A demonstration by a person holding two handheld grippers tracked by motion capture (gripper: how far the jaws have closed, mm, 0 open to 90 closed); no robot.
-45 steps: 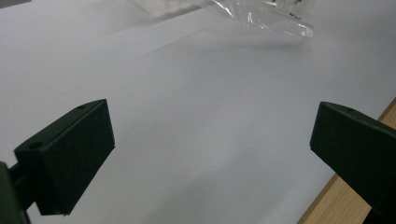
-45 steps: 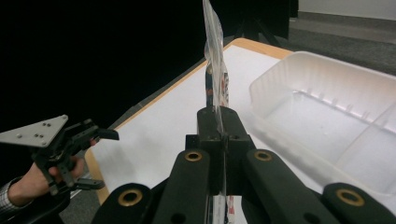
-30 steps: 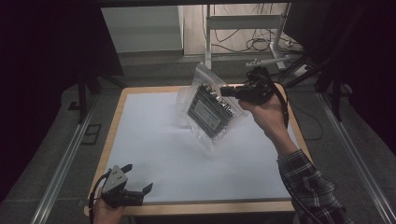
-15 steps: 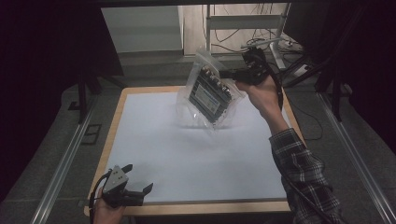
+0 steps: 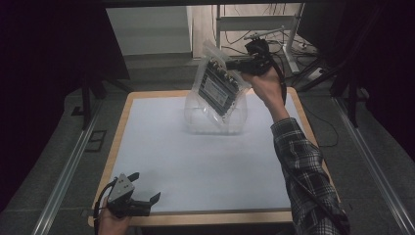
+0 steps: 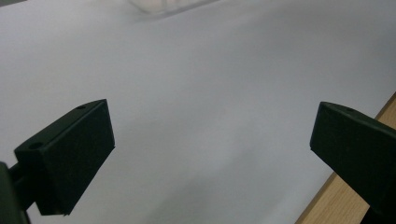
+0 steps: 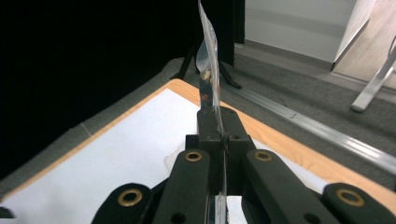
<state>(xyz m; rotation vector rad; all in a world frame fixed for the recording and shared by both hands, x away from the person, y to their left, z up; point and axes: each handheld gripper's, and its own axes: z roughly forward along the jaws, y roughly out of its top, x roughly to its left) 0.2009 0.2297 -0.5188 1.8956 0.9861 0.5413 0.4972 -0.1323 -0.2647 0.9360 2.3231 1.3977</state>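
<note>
My right gripper [image 5: 238, 63] clamped on edge of clear bag [image 5: 218, 88], black device [image 5: 219, 84] inside; bag hangs over table's far edge, bottom near or touching white sheet [image 5: 205, 156] — can't tell. Likely lifted for repositioning. My left gripper [image 5: 147, 198] wide open, empty, parked at near-left corner.

Black grippers with brass-ringed screw holes; plaid sleeve [image 5: 306, 171].

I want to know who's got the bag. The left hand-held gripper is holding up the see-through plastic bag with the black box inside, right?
Not the left. The high view shows the right hand-held gripper holding up the see-through plastic bag with the black box inside; the left hand-held gripper sits open at the table's near edge.
</note>
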